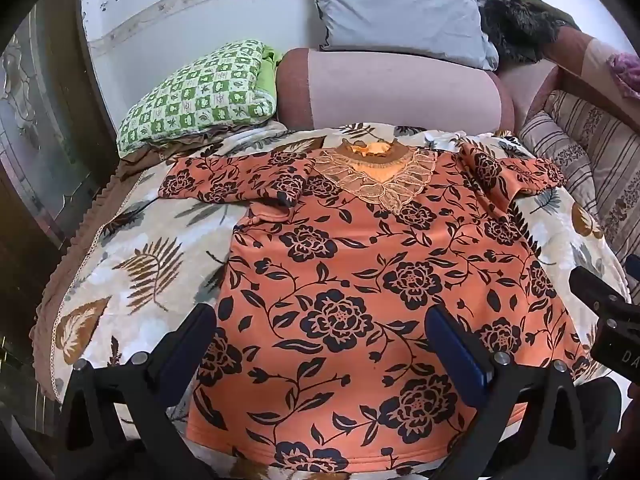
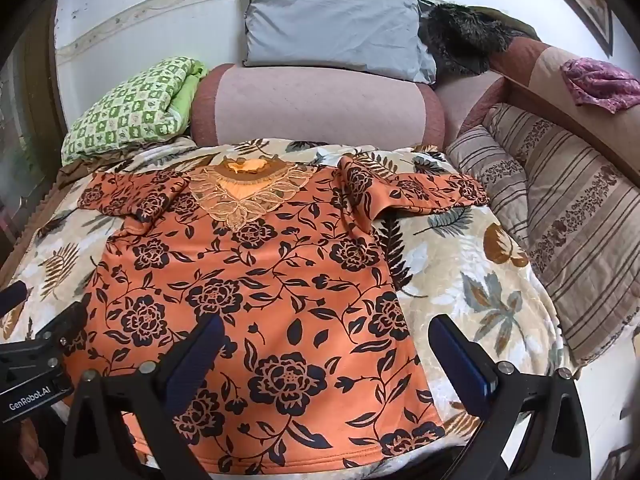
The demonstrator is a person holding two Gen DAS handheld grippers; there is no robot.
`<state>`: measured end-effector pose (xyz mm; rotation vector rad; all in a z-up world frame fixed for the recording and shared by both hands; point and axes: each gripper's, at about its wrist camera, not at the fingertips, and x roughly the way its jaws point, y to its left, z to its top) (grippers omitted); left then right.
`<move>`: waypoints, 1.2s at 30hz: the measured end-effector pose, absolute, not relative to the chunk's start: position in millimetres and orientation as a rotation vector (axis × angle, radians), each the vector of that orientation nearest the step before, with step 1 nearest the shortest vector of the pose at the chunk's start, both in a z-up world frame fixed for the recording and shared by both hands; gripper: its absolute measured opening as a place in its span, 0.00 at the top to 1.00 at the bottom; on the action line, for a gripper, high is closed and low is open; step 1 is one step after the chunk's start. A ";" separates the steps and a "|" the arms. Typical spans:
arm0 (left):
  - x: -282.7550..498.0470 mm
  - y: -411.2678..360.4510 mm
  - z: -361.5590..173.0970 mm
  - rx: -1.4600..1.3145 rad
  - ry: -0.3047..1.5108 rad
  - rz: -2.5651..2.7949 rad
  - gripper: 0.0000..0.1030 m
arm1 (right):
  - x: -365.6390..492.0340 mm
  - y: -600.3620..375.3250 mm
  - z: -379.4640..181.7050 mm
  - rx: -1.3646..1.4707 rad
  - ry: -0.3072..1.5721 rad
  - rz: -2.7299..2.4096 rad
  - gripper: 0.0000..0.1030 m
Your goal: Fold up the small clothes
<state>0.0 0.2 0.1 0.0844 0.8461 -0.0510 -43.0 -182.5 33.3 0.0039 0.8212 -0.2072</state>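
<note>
Left gripper (image 1: 320,344) hung over the hem, jaws wide apart, nothing between the pads; orange floral top (image 1: 360,260) lay flat and unfolded on the leaf-print blanket (image 1: 140,264), sleeves out. Right gripper (image 2: 326,350) likewise gaped empty over the top's (image 2: 260,280) lower right side. Folding not started; every fold remained.

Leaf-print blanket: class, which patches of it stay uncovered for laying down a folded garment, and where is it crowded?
Two strips of the leaf-print blanket are free: one between the orange floral top and the striped cushions, one left of the top below the green checked bundle. The middle is covered.
</note>
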 end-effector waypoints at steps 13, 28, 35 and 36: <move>1.5 0.7 3.9 0.079 0.851 -0.063 0.00 | -44.0 -183.5 34.5 -0.008 0.823 -0.213 0.00; -1.0 -0.8 -1.6 0.066 0.851 -0.073 0.00 | -43.1 -183.3 33.9 -0.009 0.823 -0.211 0.00; -0.1 -1.8 -1.7 0.060 0.855 -0.080 0.00 | -42.5 -183.0 34.0 -0.008 0.825 -0.212 0.00; 0.2 -2.2 -1.7 0.061 0.856 -0.083 0.00 | -42.4 -183.0 34.0 -0.006 0.826 -0.211 0.00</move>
